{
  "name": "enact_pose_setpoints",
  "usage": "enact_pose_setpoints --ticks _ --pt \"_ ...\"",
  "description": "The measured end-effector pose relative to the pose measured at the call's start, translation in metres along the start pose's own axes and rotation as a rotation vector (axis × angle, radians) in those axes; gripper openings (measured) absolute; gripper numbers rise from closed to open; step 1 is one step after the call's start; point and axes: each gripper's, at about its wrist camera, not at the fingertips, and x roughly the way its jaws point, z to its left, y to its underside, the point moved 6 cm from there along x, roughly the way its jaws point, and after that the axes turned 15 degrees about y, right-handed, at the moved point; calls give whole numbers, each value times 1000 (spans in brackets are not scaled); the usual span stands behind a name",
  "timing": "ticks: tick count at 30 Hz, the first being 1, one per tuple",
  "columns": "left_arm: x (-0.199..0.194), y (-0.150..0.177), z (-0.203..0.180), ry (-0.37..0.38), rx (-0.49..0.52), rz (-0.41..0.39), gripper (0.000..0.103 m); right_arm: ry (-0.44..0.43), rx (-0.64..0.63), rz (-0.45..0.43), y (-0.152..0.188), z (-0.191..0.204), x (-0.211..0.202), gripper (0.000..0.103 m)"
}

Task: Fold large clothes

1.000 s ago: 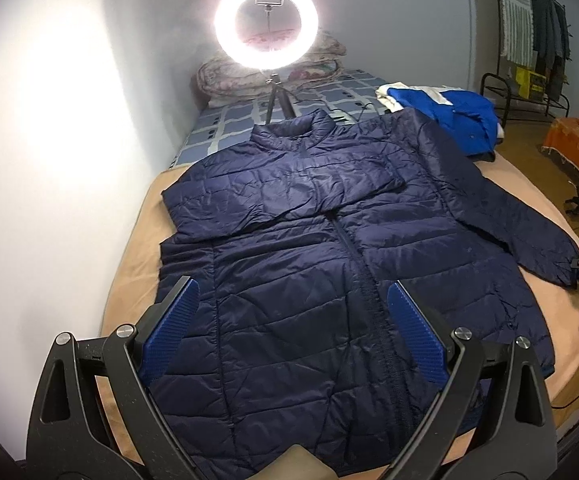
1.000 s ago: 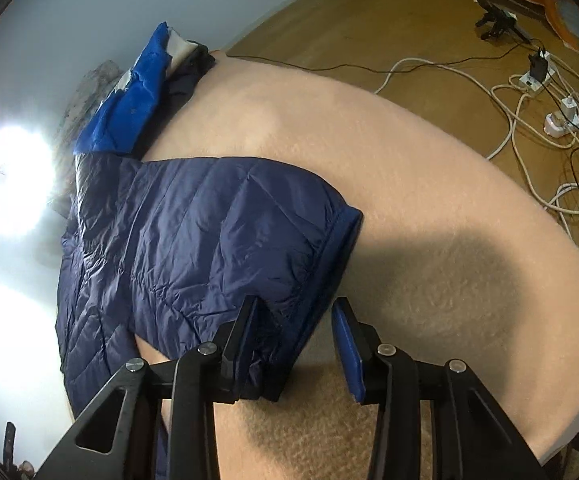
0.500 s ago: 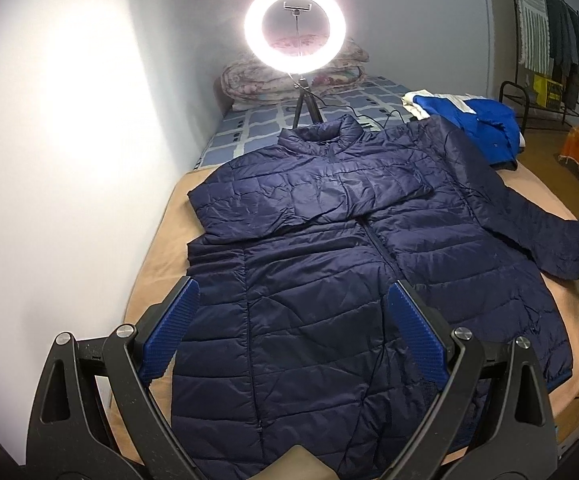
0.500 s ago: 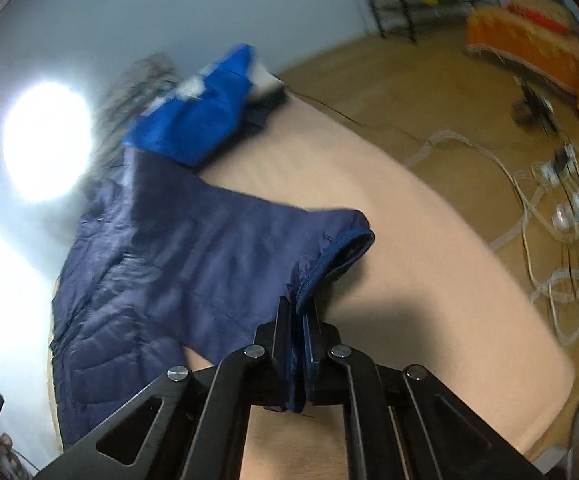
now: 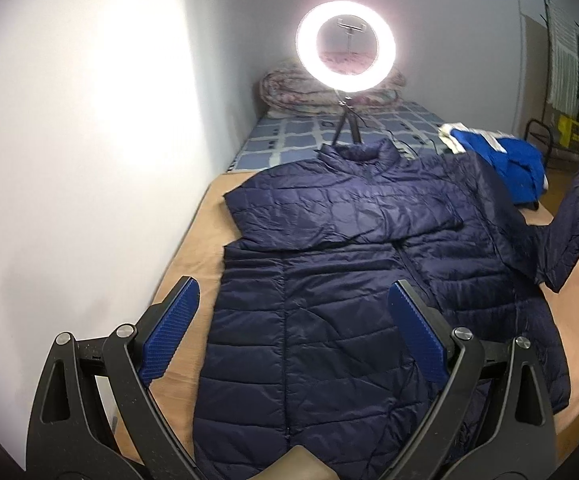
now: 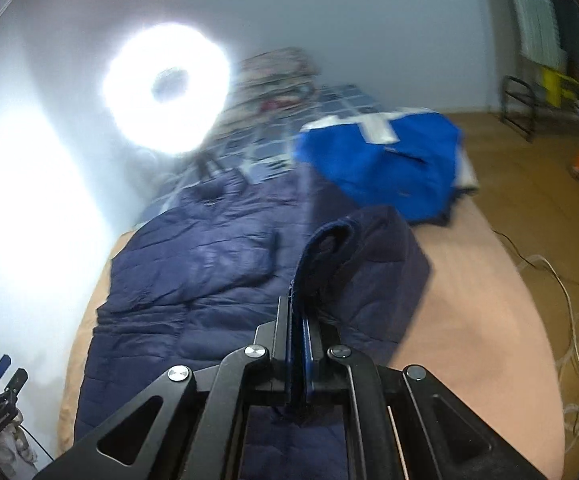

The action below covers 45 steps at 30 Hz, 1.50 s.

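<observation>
Ring light point(image 5: 345, 46) glares, washes wall point(image 5: 89, 120); right view motion-blurred; fisheye edges dark.

The jacket point(image 5: 329, 300) lies spread on the bed point(image 5: 193, 252), filling the middle of the left wrist view, its collar toward the top of the frame. One sleeve is folded across its chest; the other sleeve point(image 5: 569, 236) is lifted off the bed at the right edge, its cuff in the right gripper point(image 6: 298, 320). Behind the collar stands a ring light point(image 5: 345, 46), and behind that a rolled quilt point(image 5: 289, 88) lies against the wall. A second jacket point(image 5: 505, 156) sits at upper right, beside the first. The left gripper point(image 5: 293, 336) hangs over the hem, lower centre. Cables point(image 6: 569, 320) lie on the floor at the right of the right wrist view.
</observation>
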Motion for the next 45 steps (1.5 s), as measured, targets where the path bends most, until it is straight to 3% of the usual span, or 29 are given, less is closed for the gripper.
enact_pose_setpoints --ticks 8,14,20,23,26,28,30,31,34,38,41,45 --pt "-14 -8 37 -49 -122 -66 97 -118 -155 12 -9 133 40 2" --pt "-24 -13 55 -127 -129 -120 97 -189 -276 61 15 235 85 1" --pt "-12 -10 70 -127 -167 -86 97 -239 -361 110 42 300 123 1" --pt "-8 -10 72 -148 -157 -82 97 -271 -376 129 51 315 135 1" --pt "-2 -11 72 -135 -166 -72 97 -287 -380 147 54 323 147 4" --pt "4 -10 71 -75 -199 -53 97 -314 -373 169 56 327 150 10" --pt "15 -8 69 12 -239 -16 97 -379 -349 186 53 324 147 46" --pt "20 -8 68 42 -251 -3 97 -404 -335 185 51 319 143 51" --pt "42 -11 66 125 -276 50 97 -456 -323 158 39 297 124 52" --pt "91 -19 61 225 -280 128 97 -454 -302 124 24 245 103 54" --pt "133 -20 54 326 -311 199 97 -378 -288 85 17 189 98 55" --pt "192 -16 45 323 -305 288 97 -239 -265 71 16 122 112 55"
